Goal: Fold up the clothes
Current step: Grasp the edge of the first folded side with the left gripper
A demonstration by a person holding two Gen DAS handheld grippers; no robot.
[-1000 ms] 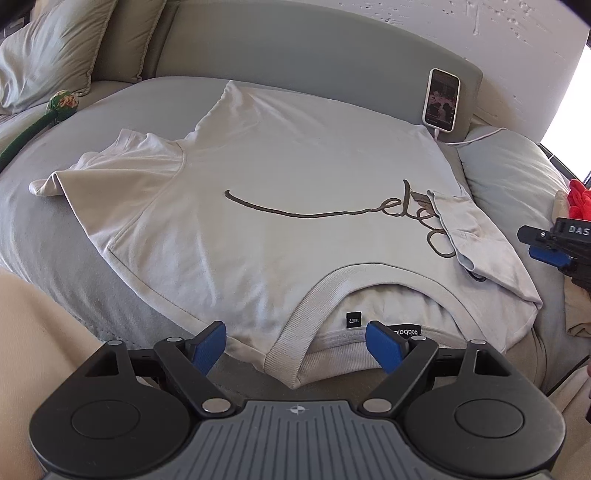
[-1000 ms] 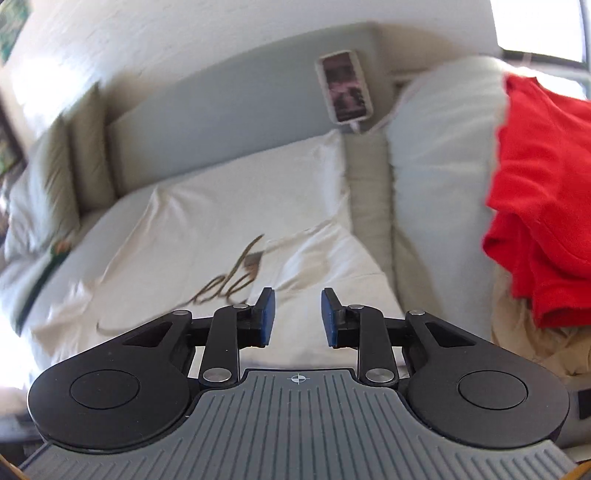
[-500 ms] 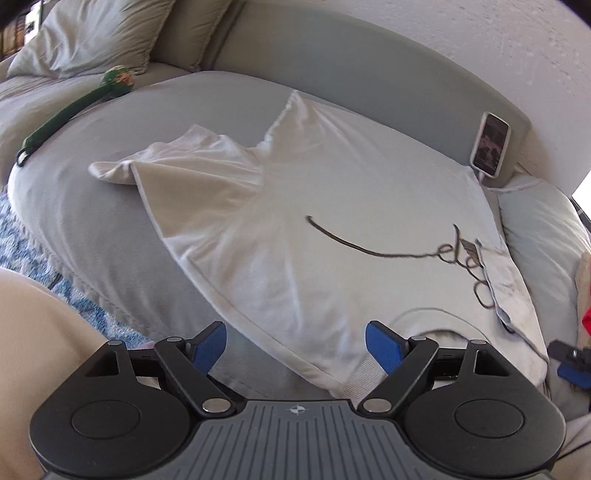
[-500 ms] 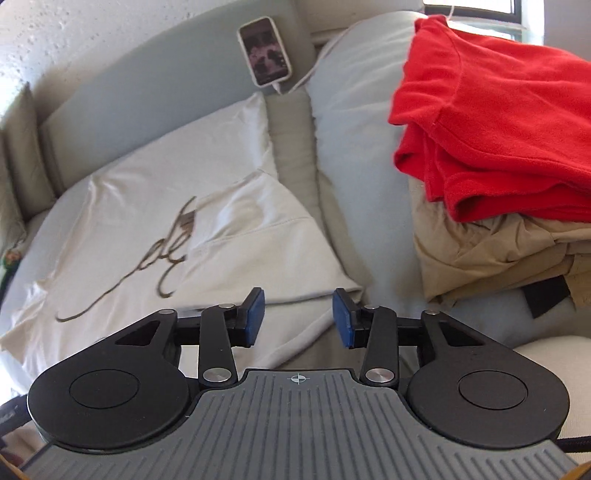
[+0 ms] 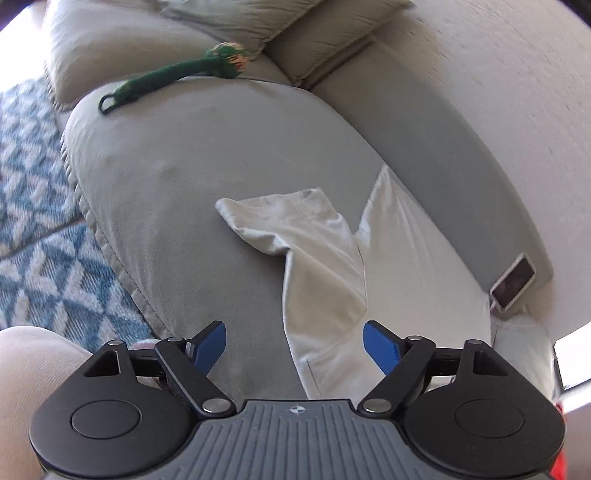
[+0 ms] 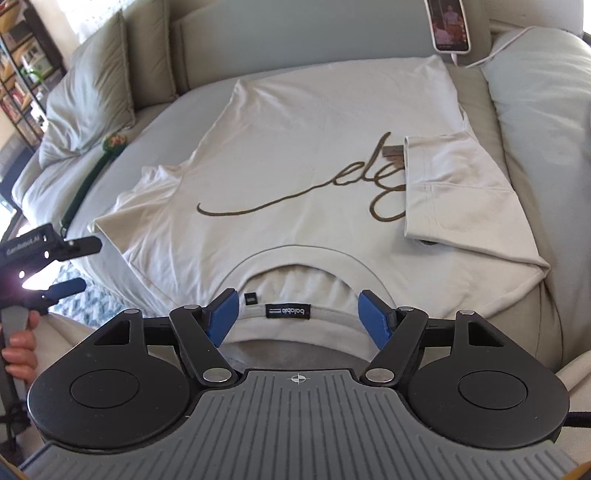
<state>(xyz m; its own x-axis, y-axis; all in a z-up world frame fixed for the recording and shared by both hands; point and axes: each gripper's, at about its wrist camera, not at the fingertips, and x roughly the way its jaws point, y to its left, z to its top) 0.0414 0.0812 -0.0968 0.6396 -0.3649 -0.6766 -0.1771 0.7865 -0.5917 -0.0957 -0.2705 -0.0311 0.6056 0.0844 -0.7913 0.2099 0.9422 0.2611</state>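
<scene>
Cream T-shirt (image 6: 295, 155) lies flat on grey sofa cushion (image 5: 207, 177), one sleeve folded inward. Left gripper (image 5: 294, 345): jaws wide, closing, nothing held. Right gripper (image 6: 297, 317): jaws opening above collar, nothing gripped

A home living room. A big grey sofa (image 6: 177, 110) with loose back cushions (image 6: 88, 92) fills both views, and a patterned blue-and-white rug (image 5: 40, 236) covers the floor beside it. A bookshelf (image 6: 22, 66) stands in the far corner. A phone (image 6: 448, 26) on its charging cable leans against the sofa back, and a green knitted toy (image 5: 173, 70) lies on the seat.
</scene>
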